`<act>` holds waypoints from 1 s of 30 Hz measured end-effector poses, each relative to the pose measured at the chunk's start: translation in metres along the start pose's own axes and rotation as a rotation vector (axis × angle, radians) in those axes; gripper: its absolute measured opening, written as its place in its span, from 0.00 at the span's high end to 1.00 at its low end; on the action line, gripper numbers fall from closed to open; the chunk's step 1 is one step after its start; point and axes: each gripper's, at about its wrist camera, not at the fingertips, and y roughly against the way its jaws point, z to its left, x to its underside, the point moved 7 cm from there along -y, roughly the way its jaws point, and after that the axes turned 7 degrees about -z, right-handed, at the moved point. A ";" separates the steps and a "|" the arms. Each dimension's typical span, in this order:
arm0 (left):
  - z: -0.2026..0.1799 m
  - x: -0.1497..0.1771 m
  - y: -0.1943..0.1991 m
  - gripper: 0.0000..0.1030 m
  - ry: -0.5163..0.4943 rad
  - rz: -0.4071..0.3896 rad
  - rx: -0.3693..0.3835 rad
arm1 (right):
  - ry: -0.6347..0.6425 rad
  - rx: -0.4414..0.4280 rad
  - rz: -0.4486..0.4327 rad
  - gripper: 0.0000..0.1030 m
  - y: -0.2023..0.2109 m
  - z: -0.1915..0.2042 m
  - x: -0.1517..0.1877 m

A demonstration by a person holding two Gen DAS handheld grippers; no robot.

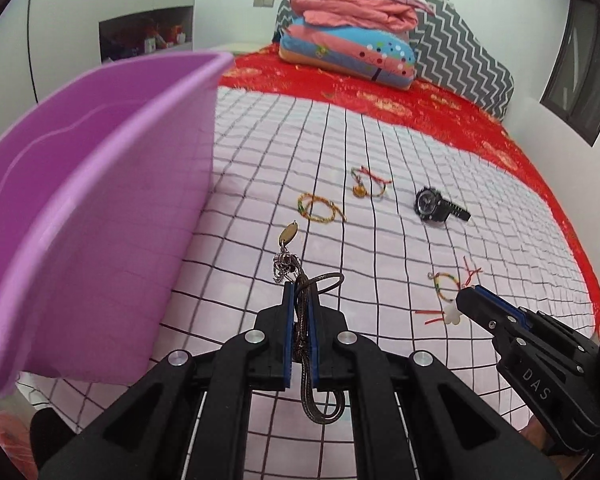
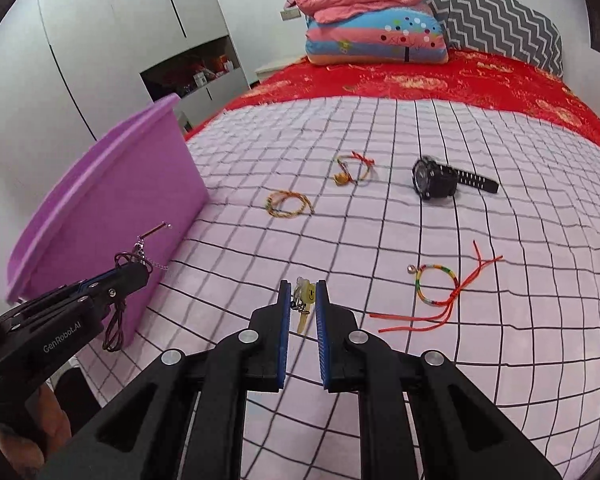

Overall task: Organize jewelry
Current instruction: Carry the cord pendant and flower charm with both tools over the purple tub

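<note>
My left gripper is shut on a brown cord necklace; its silver chain and gold oval pendant dangle from the tips beside the tall purple basin. The right wrist view also shows this gripper, in front of the basin. My right gripper is shut on a small yellow smiley charm with metal rings, held above the checked sheet. On the sheet lie a braided bracelet, a bracelet with a gold charm, a black watch and a rainbow bracelet with red cords.
The checked sheet covers the near part of the bed, with a red blanket beyond it. Stacked pillows and a folded pink quilt sit at the head. A white wardrobe stands to the left behind the basin.
</note>
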 end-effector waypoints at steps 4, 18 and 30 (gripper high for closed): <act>0.011 -0.014 0.029 0.94 0.013 -0.046 -0.012 | 0.020 -0.030 -0.053 0.88 0.023 0.022 -0.016; 0.106 -0.076 0.109 0.93 0.066 -0.223 -0.192 | 0.129 -0.225 -0.134 0.88 0.043 0.147 -0.068; 0.198 -0.086 0.107 0.93 0.092 -0.190 -0.269 | 0.191 -0.365 -0.090 0.88 0.008 0.256 -0.094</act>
